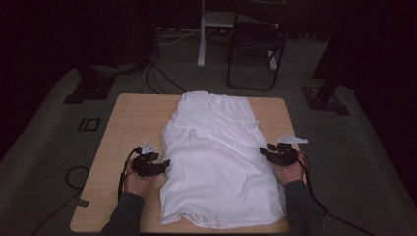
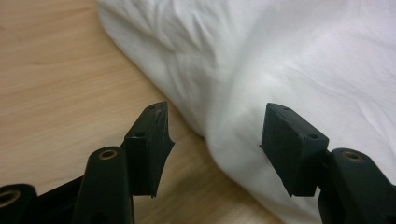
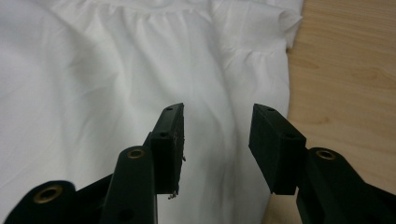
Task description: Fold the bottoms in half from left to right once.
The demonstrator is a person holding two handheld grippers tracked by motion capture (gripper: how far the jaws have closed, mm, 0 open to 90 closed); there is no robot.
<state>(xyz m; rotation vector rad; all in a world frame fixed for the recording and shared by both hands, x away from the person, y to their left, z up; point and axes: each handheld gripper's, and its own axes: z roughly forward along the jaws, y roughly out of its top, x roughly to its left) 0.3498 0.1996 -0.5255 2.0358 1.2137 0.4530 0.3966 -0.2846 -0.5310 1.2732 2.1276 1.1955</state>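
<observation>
White garment (image 1: pixel 221 162) spread lengthwise down the wooden table (image 1: pixel 133 118). Left gripper (image 2: pixel 215 140) and right gripper (image 3: pixel 215 140) — jaws apart, nothing pinched — flank its side edges. For a clean fold, each should probably catch its hem at matching heights — lifting evenly.

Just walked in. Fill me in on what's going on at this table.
A person is working on a white gathered cotton garment spread flat on a light wooden table, holding a black two-jaw gripper in each hand. The left gripper sits at the garment's left edge, the right gripper at its right edge. Both have open jaws, nothing pinched; the cloth lies just ahead of them.
</observation>
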